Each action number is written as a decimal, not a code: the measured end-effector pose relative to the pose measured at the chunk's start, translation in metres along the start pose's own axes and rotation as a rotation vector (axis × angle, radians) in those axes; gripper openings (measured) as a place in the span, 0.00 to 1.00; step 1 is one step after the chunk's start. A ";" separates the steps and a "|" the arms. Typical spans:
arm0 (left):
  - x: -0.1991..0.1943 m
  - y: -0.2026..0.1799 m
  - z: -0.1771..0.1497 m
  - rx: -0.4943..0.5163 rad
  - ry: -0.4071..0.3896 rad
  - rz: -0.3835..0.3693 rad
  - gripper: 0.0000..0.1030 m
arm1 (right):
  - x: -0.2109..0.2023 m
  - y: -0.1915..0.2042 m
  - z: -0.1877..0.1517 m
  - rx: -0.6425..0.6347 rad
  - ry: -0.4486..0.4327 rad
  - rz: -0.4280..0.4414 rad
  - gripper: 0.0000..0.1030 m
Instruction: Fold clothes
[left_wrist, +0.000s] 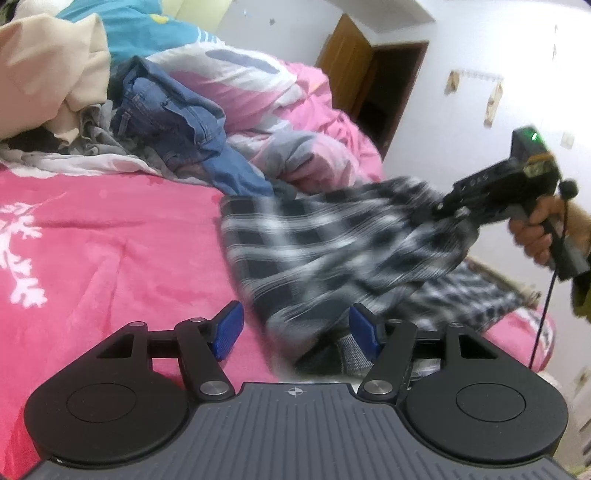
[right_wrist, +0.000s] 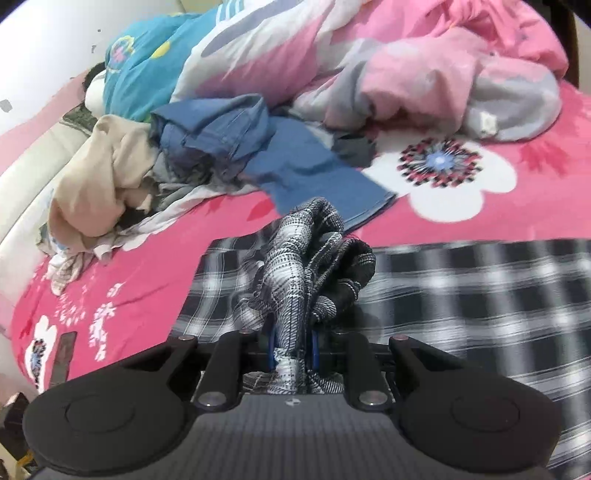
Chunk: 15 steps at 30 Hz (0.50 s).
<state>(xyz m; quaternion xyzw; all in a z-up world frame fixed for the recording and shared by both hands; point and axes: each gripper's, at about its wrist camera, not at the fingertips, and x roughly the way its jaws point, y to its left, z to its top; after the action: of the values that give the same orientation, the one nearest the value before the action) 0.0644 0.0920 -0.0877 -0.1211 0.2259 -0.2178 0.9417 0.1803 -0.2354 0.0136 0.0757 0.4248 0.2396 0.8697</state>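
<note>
While the left wrist view looks across the bed (left_wrist: 110, 236) toward a white wall and a brown door (left_wrist: 347, 62), the right wrist view shows only the bed with its pink flowered cover and none of the room. Both views show the crumpled quilt (right_wrist: 406, 74) and the pile of clothes (right_wrist: 155, 155), with jeans (left_wrist: 173, 118) and a beige garment (left_wrist: 48, 70) in it. Only the left view shows the person's right hand (left_wrist: 535, 232) holding the right gripper (left_wrist: 452, 212) from outside, raised above the bed. Only the right view shows a big white flower print (right_wrist: 443, 177) on the cover.

The plaid shirt (left_wrist: 332, 243) lies partly on the bed at its near edge, and one part is lifted toward the right gripper, blurred. In the right view a bunch of this shirt stands between the blue fingers (right_wrist: 272, 350), which are narrow and press on it from both sides. The left gripper (left_wrist: 295, 328) has its fingers (left_wrist: 227, 328) wide apart; the low edge of the shirt lies between them, nearer the right one, but the pads do not press on it.
</note>
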 end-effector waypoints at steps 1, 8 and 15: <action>0.002 -0.002 0.001 0.010 0.008 0.004 0.62 | -0.002 -0.003 0.001 -0.006 -0.007 -0.013 0.17; 0.013 -0.017 0.010 0.032 0.039 -0.004 0.62 | -0.018 -0.032 0.007 -0.009 -0.040 -0.069 0.17; 0.029 -0.031 0.022 0.044 0.069 -0.006 0.62 | -0.019 -0.058 0.005 -0.030 -0.045 -0.121 0.17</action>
<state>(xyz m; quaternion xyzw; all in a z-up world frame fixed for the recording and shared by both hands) 0.0868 0.0542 -0.0693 -0.0933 0.2528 -0.2296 0.9352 0.1942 -0.2947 0.0109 0.0423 0.4052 0.1911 0.8931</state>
